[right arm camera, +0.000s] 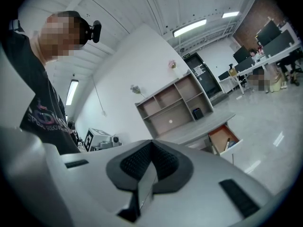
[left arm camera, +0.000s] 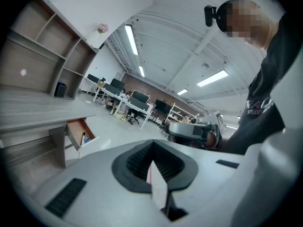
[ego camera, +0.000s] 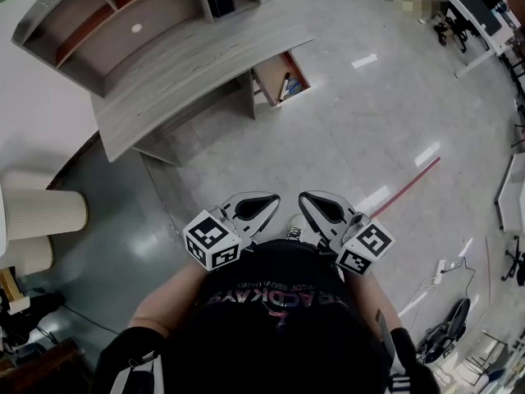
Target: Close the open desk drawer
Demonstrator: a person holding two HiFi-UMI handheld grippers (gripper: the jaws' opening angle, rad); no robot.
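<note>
Task not started as far as shown: drawer (ego camera: 283, 76) stands pulled out under the right end of the grey desk tabletop (ego camera: 189, 72), orange-brown inside, with a pen-like item (ego camera: 285, 84) and something smaller I can't identify in it. Nothing touches the drawer. It also shows small in the left gripper view (left arm camera: 80, 134) and the right gripper view (right arm camera: 226, 140), off to the side of each claw's line, well apart from both. Everything is left to do, judging from this: walk across the floor (ego camera: 344, 138) to the desk, get a claw on the drawer front, push it flush. Left claw (ego camera: 264, 203) is fully closed with nothing in it; its own view shows the ribbed pads (left arm camera: 142, 161) meeting at a seam and no object there. Right claw (ego camera: 312, 203) is the same, pads (right arm camera: 163, 162) pressed together, empty. Pose: both hands are tucked in close to the person's torso, claws side by side at about chest level, tips angled in toward each other and near one another but apart, held roughly level and aimed generally toward the desk. Marker cubes sit on the outer side of each. A shelf unit (ego camera: 123, 23) sits on the tabletop; a red strip (ego camera: 406, 189) lies on the floor to the right.
</note>
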